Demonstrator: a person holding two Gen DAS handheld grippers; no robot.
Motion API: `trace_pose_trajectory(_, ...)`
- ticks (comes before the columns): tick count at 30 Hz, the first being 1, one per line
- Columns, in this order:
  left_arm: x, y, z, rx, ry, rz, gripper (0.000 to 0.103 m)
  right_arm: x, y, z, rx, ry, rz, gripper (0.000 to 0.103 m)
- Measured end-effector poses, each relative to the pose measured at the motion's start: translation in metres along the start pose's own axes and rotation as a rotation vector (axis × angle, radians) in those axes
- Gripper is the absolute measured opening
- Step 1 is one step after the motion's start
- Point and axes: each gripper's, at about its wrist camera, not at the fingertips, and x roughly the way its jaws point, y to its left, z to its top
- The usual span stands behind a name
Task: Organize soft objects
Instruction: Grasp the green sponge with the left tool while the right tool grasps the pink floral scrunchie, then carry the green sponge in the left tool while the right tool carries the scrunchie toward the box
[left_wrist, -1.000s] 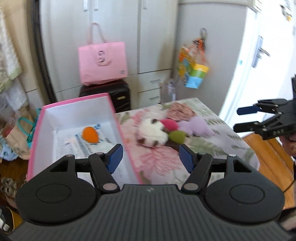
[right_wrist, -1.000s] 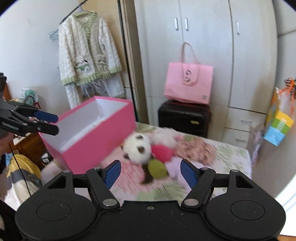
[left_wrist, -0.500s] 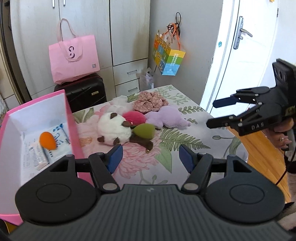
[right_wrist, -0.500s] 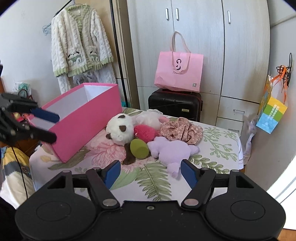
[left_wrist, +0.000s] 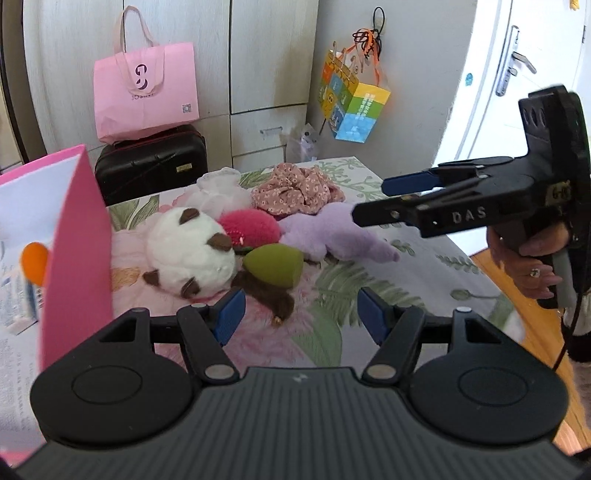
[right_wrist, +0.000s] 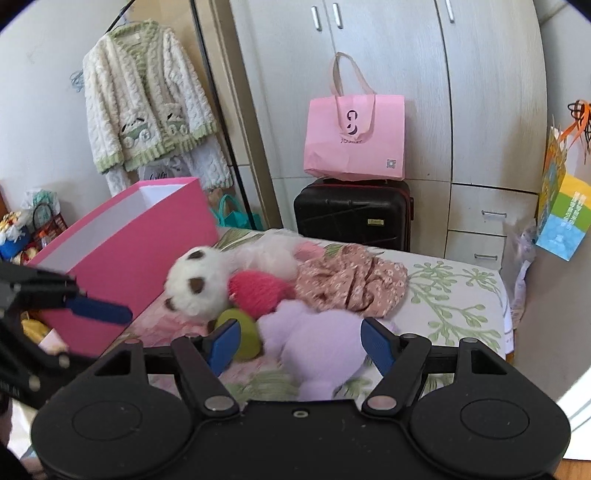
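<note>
A pile of soft things lies on the floral table (left_wrist: 413, 254): a white panda plush (left_wrist: 192, 251) (right_wrist: 195, 284), a pink fuzzy ball (left_wrist: 251, 227) (right_wrist: 258, 291), a green sponge (left_wrist: 275, 264) (right_wrist: 240, 332), a purple plush (left_wrist: 332, 232) (right_wrist: 321, 339), a floral scrunchie (left_wrist: 295, 188) (right_wrist: 351, 284) and a white fluffy item (left_wrist: 218, 192). A pink box (left_wrist: 77, 243) (right_wrist: 129, 243) at the left holds an orange sponge (left_wrist: 33, 258). My left gripper (left_wrist: 301, 315) is open and empty before the pile. My right gripper (right_wrist: 299, 341) is open, just above the purple plush; it also shows in the left wrist view (left_wrist: 369, 199).
A black suitcase (right_wrist: 354, 214) with a pink bag (right_wrist: 354, 140) stands behind the table against white cupboards. A colourful paper bag (left_wrist: 354, 99) hangs on the wall. A door (left_wrist: 517, 74) is at the right. A cardigan (right_wrist: 147, 99) hangs at the left.
Both grippers have moved in closer to the pile. The right gripper has come down over the purple plush. Both stay open.
</note>
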Motion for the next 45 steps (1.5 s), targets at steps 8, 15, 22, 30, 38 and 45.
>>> trace_pose_trajectory(8, 0.046, -0.008, -0.001, 0.038, -0.040, 0.060, 0.065, 0.042, -0.025, 0.023, -0.042, -0.030, -0.003, 0.076)
trace_pose_trajectory(15, 0.077, -0.012, -0.004, 0.046, -0.057, 0.150, 0.064, 0.085, -0.038, 0.036, -0.068, 0.010, -0.028, 0.077)
trace_pose_trajectory(22, 0.084, -0.017, -0.009, 0.060, -0.078, 0.202, 0.063, 0.116, -0.044, 0.031, -0.079, 0.066, -0.097, 0.091)
trace_pose_trajectory(30, 0.087, -0.024, -0.009, 0.084, -0.078, 0.266, 0.047, 0.117, -0.050, 0.022, -0.042, 0.062, -0.113, 0.065)
trace_pose_trajectory(38, 0.066, -0.027, -0.013, 0.054, -0.096, 0.221, 0.046, 0.091, -0.017, 0.009, -0.226, -0.061, -0.187, 0.026)
trace_pose_trajectory(45, 0.041, -0.023, -0.017, 0.008, -0.098, 0.164, 0.046, 0.059, 0.003, 0.016, -0.246, -0.150, -0.214, 0.025)
